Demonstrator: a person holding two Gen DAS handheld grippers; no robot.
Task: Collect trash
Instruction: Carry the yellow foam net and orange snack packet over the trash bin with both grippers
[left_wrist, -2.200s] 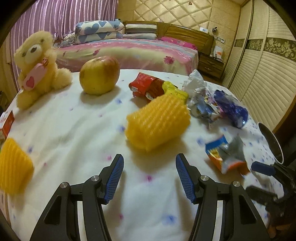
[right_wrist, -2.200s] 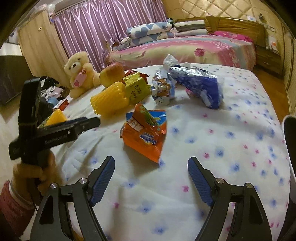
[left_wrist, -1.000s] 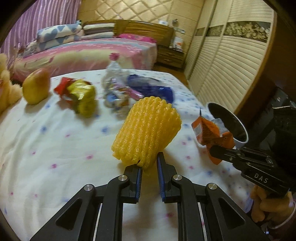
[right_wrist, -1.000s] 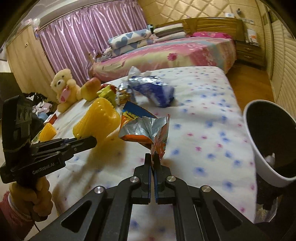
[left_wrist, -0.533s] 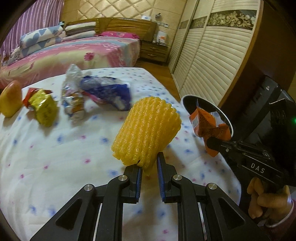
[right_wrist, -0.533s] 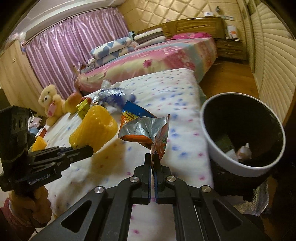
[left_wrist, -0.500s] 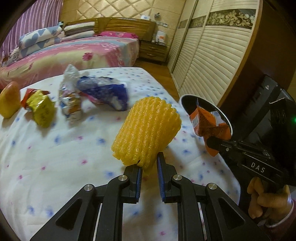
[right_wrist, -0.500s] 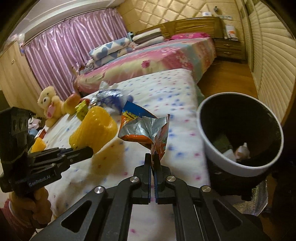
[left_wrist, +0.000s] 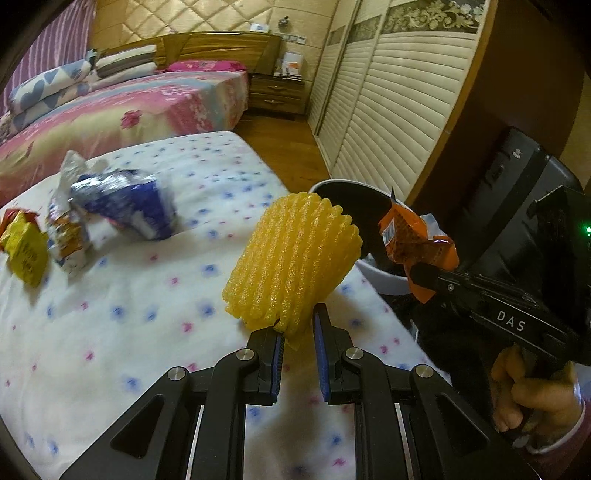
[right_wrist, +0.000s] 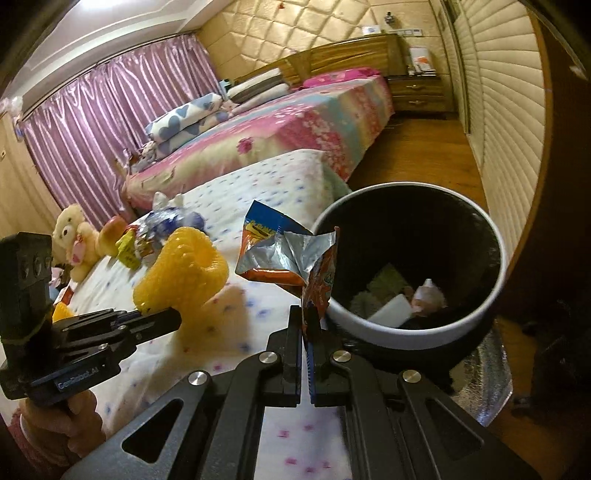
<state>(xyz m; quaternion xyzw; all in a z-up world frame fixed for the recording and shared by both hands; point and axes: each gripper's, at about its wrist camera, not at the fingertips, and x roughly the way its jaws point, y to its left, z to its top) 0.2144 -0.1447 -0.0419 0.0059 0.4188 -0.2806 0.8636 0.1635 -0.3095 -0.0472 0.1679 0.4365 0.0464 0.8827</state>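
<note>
Since half a second ago both grippers have come closer to the trash bin, whose dark opening now fills much more of the right wrist view, and the orange snack wrapper now hangs at its white rim. The right gripper has its jaws closed on the lower edge of this wrapper, so the torn silver inside faces the camera. The left gripper pinches the bottom of the yellow foam fruit net and holds it up above the flowered tablecloth, just beside the bin. In the bin lie some pieces of paper and a white block. On the table behind are a blue wrapper, a crumpled silver wrapper and a yellow packet, well apart from the bin. A teddy bear and an apple sit at the far end.
</note>
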